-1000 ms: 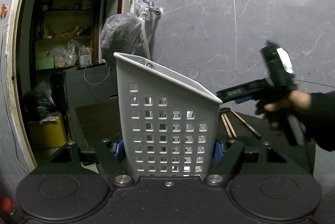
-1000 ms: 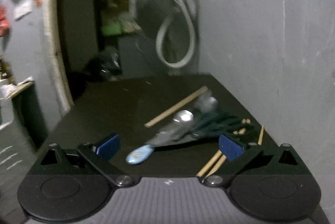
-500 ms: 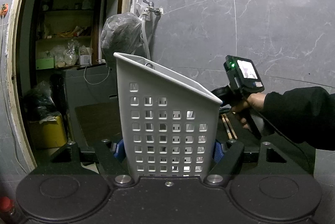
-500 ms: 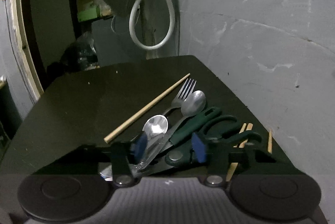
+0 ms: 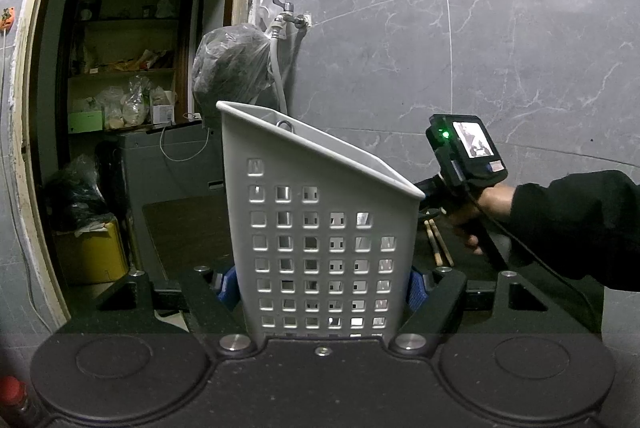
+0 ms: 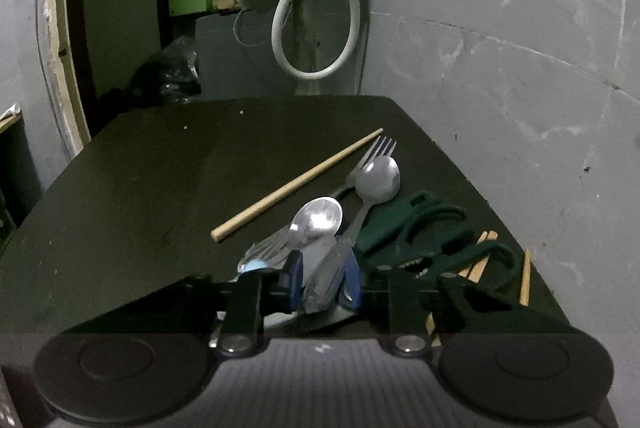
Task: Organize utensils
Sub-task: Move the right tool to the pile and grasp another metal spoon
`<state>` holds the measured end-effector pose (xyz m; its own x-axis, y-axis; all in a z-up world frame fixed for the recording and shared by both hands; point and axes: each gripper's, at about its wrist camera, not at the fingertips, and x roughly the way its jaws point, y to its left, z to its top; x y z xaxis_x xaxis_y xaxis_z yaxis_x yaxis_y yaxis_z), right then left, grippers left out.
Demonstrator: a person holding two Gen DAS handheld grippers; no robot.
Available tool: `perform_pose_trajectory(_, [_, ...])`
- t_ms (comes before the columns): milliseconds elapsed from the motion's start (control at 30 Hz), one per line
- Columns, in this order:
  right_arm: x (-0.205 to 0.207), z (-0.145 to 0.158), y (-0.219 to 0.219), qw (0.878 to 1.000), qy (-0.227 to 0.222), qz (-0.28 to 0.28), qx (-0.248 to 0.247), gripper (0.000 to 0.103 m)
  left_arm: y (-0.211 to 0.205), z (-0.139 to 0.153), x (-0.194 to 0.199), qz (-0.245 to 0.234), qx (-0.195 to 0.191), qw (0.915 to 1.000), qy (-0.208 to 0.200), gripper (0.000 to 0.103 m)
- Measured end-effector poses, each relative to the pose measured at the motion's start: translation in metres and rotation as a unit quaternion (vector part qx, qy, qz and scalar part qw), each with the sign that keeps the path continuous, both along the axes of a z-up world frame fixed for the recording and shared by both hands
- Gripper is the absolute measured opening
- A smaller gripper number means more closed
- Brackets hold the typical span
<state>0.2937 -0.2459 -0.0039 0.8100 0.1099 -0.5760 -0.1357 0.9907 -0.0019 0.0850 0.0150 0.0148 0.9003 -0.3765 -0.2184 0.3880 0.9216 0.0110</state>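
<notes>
Grey perforated plastic caddy [image 5: 320,248] was held clamped in left gripper [image 5: 320,288]. Right gripper [image 6: 326,282], jaws just closing, was pinched on steel spoon handles [image 6: 326,280]; pickup step judged. Next: lift, carry to caddy.

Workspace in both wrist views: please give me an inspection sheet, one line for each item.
Surface: dark table, mostly bare.
Job's things: perforated white basket; spoons, fork, chopsticks in a pile.
Clutter: green scissors in the pile.
Grippers: left gripper clamps the basket; right gripper has just been closing, utensil handles between its pads.
Cables: hose looped on the wall.
Surroundings: grey tiles, open doorway.
</notes>
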Motion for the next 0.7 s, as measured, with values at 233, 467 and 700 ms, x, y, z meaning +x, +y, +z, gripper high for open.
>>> perform_pose_trajectory(233, [-0.016,0.000,-0.006,1.000,0.005,0.006,0.005,0.003,0.001,0.000,0.000,0.000,0.000,1.0000,0.000,0.076])
perform_pose_trajectory(467, [-0.026,0.002,-0.013,0.999,0.012,0.014,0.034,0.001,0.001,0.000,0.000,0.000,0.000,1.0000,0.000,0.076])
perform_pose_trajectory(700, [-0.010,0.008,-0.017,0.999,-0.028,0.019,0.035,0.038,0.001,0.000,0.000,0.000,0.000,1.0000,0.000,0.076])
